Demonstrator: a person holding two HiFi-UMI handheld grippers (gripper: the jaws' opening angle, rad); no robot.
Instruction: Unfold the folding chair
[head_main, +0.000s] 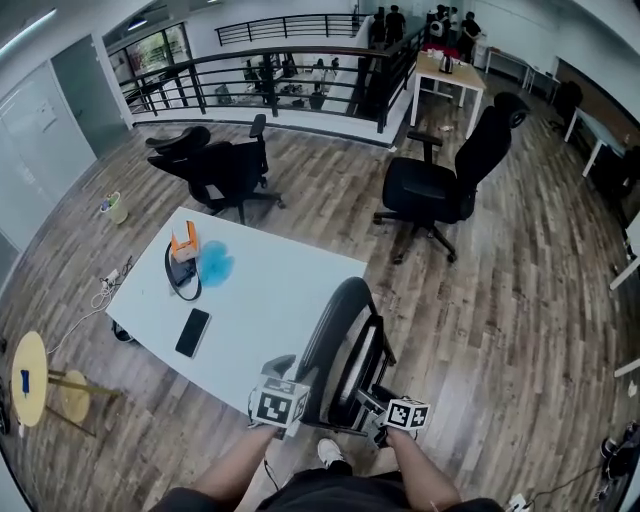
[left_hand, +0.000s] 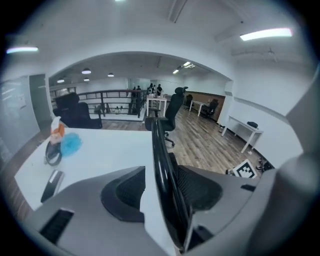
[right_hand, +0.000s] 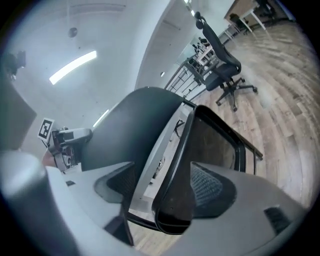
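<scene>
The black folding chair (head_main: 340, 345) stands folded on its edge against the near corner of the white table (head_main: 260, 290). My left gripper (head_main: 287, 372) is at the chair's left side. In the left gripper view, the chair's black rim (left_hand: 162, 170) runs between the open jaws and lies by the right pad, with a gap to the left pad (left_hand: 125, 192). My right gripper (head_main: 377, 398) is at the chair's lower right. In the right gripper view, the seat frame (right_hand: 175, 210) sits between the jaws against the right pad (right_hand: 212, 187). Whether they press on it is unclear.
On the table lie a black phone (head_main: 192, 332), a blue puff (head_main: 214, 263) and an orange-and-white item (head_main: 184, 241). Two black office chairs (head_main: 440, 180) (head_main: 215, 165) stand beyond on the wooden floor. A round yellow side table (head_main: 30, 375) is at left, and a railing (head_main: 290, 70) runs along the back.
</scene>
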